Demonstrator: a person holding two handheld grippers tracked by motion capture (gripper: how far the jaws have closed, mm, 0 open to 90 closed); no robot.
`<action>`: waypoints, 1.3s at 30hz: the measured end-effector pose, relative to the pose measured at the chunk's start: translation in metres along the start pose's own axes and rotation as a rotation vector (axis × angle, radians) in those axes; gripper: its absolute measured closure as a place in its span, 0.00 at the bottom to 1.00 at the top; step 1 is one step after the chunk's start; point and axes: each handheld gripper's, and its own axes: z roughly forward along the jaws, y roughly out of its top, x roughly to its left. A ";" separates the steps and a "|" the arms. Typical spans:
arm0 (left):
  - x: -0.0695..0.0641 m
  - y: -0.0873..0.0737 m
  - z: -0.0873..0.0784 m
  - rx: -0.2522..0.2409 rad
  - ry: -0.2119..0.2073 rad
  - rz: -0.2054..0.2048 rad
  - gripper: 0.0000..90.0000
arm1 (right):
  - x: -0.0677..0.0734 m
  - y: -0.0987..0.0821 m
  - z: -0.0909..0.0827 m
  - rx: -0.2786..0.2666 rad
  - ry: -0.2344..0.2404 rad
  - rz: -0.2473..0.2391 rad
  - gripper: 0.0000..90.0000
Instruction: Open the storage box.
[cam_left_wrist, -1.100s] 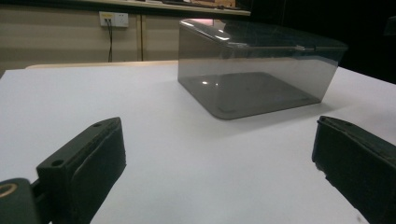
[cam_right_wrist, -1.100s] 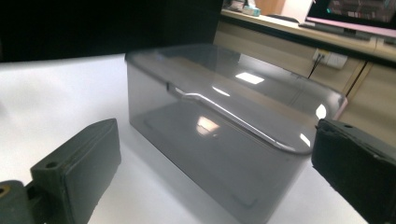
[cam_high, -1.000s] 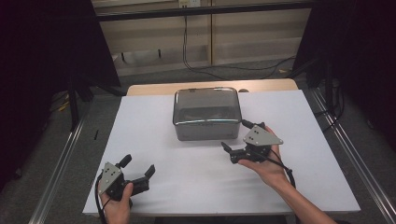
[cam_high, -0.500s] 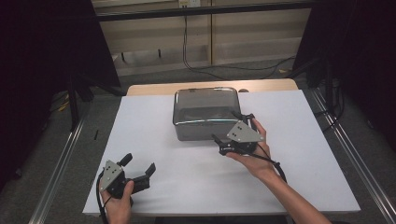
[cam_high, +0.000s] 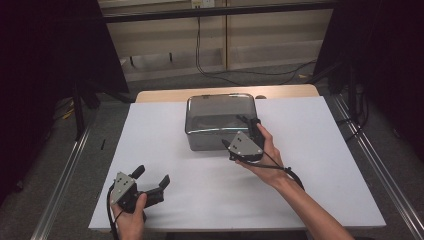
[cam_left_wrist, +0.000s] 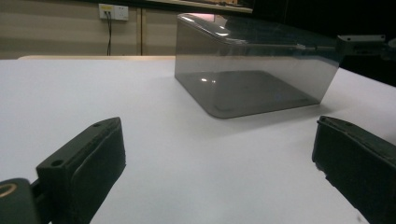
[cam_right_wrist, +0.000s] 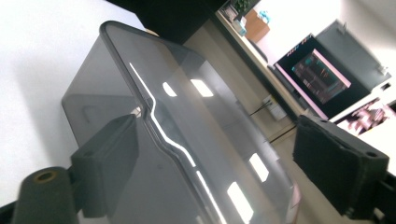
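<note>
At the near left of the white worktop (cam_high: 310, 200), your left gripper (cam_high: 150, 176) rests, fingers spread wide and empty. Farther on, your right gripper (cam_high: 239, 135), fingers wide apart, straddles the smoky container's (cam_high: 215, 112) near right top edge.

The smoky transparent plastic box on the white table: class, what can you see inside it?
Through the smoky transparent plastic box, just its bare floor shows; nothing lies inside. The right tongs cover its near right corner.

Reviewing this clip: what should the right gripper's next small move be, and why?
Probably close on the smoky transparent plastic box: the right gripper is open at its near right corner, its fingers straddling the rim edge, while the left gripper rests open, well away.
</note>
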 end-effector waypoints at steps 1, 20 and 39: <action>-0.001 0.000 0.000 -0.006 0.002 0.003 0.03 | 0.003 0.001 0.002 -0.008 -0.001 -0.033 0.17; -0.001 -0.001 0.002 0.012 0.018 0.019 0.03 | 0.033 0.005 0.010 0.033 -0.072 -0.539 0.54; 0.000 0.000 0.002 0.009 0.019 0.026 0.03 | 0.040 -0.003 0.021 0.092 -0.031 -0.558 0.82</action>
